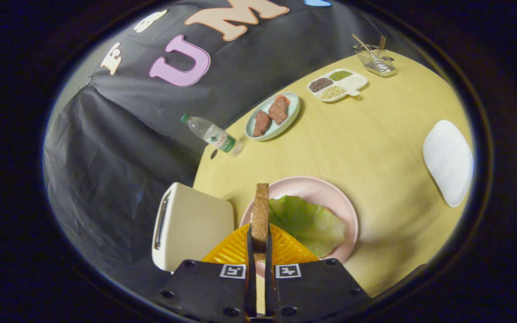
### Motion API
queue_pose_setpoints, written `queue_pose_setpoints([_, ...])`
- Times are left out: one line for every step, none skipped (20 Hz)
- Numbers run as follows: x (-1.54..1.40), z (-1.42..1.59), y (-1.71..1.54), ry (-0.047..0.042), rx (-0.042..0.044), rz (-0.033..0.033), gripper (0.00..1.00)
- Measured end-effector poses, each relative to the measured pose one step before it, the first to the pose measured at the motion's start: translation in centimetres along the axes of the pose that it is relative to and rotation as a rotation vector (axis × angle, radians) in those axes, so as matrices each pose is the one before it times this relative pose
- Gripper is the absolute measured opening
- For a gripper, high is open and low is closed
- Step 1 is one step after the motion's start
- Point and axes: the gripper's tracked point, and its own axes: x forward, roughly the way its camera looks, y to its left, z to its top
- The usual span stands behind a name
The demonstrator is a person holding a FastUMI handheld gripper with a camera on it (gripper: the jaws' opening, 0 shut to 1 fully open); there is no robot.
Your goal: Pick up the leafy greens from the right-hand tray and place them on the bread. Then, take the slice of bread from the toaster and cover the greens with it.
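Gripping a slice of toast (261, 211) edge-on, the gripper (259, 244) has both fingers pressed on the slice's flat faces; slice stands upright betw. them, crust edge pointing fwd. Directly beneath and just ahead: pink plate (330, 190) w/ a lettuce leaf (308, 222) spread across it; the base bread under the leaf is hidden, cannot confirm it. Beside the fingers, on the other side from the leaf: cream toaster (191, 224), slot (162, 220) looks empty. Beyond: water bottle (209, 133) lying at the table (375, 148) edge, pale-green plate w/ two meat patties (271, 117), divided dish of grains (337, 84), wire utensil holder (375, 59); well to the side, an empty white tray (448, 161). Step in hand (judged): greens done, 2nd phase, carrying toast to cover them. Next move calls for tilting the slice flat, centring it over the leaf, lowering, then opening the fingers.
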Motion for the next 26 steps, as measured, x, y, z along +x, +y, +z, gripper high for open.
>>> queue_pose_setpoints([0.136, -0.226, -0.775, -0.00203, -0.02783, -0.03139, 0.10])
queue_pose_setpoints([0.179, -0.258, -0.637, 0.00059, -0.02577, -0.02346, 0.10])
queue_pose_setpoints([0.163, -0.252, -0.498, -0.00020, -0.02731, -0.02271, 0.10])
queue_pose_setpoints([0.199, -0.348, -0.459, 0.00359, -0.03190, -0.02387, 0.10])
queue_pose_setpoints([0.180, -0.501, -0.609, 0.00786, -0.03664, -0.02609, 0.10])
queue_pose_setpoints([0.071, -0.465, -0.517, 0.00638, -0.03950, -0.02534, 0.10])
queue_pose_setpoints([0.266, -0.193, -0.251, 0.00155, -0.03924, -0.01793, 0.13])
queue_pose_setpoints([0.058, -0.069, -0.181, -0.00592, -0.03359, -0.01862, 0.15])
queue_pose_setpoints([0.143, -0.133, -0.170, -0.00399, -0.04220, -0.01499, 0.18])
queue_pose_setpoints([0.026, 0.067, -0.110, -0.00633, -0.03753, -0.01076, 0.20])
queue_pose_setpoints([-0.126, 0.063, -0.312, -0.01008, -0.04303, -0.02366, 0.23])
queue_pose_setpoints([-0.013, -0.093, 0.023, -0.00436, -0.04112, -0.00848, 0.32])
queue_pose_setpoints([0.230, -0.043, -0.238, -0.00749, -0.04120, -0.02740, 0.33])
queue_pose_setpoints([0.054, 0.081, -0.219, -0.00693, -0.04662, -0.01021, 0.40])
queue_pose_setpoints([0.033, 0.073, 0.099, -0.00639, -0.02974, -0.01058, 0.47])
queue_pose_setpoints([-0.020, 0.108, 0.064, -0.00564, -0.02156, -0.00874, 0.54])
queue_pose_setpoints([-0.060, 0.036, -0.235, -0.00499, -0.02240, -0.02023, 0.61])
queue_pose_setpoints([-0.030, 0.253, -0.936, -0.01225, -0.03368, -0.03379, 0.68])
queue_pose_setpoints([-0.235, 0.324, -0.536, -0.01377, -0.02808, -0.02674, 0.76])
queue_pose_setpoints([-0.109, 0.280, -0.327, -0.01235, -0.01237, -0.01473, 0.83])
queue_pose_setpoints([-0.146, 0.038, -0.079, -0.00518, 0.00339, -0.00550, 0.90])
queue_pose_setpoints([-0.128, -0.001, -0.126, -0.00531, 0.00643, -0.00214, 0.97])
queue_pose_setpoints([-0.107, 0.169, -0.016, -0.01303, 0.00100, 0.00007, 0.97])
queue_pose_setpoints([-0.124, 0.376, -0.197, -0.01925, -0.00519, -0.00419, 0.97])
queue_pose_setpoints([-0.124, 0.337, -0.354, -0.02069, -0.00745, -0.00517, 0.97])
queue_pose_setpoints([-0.521, 0.276, -0.317, -0.01649, -0.00708, -0.00800, 0.98])
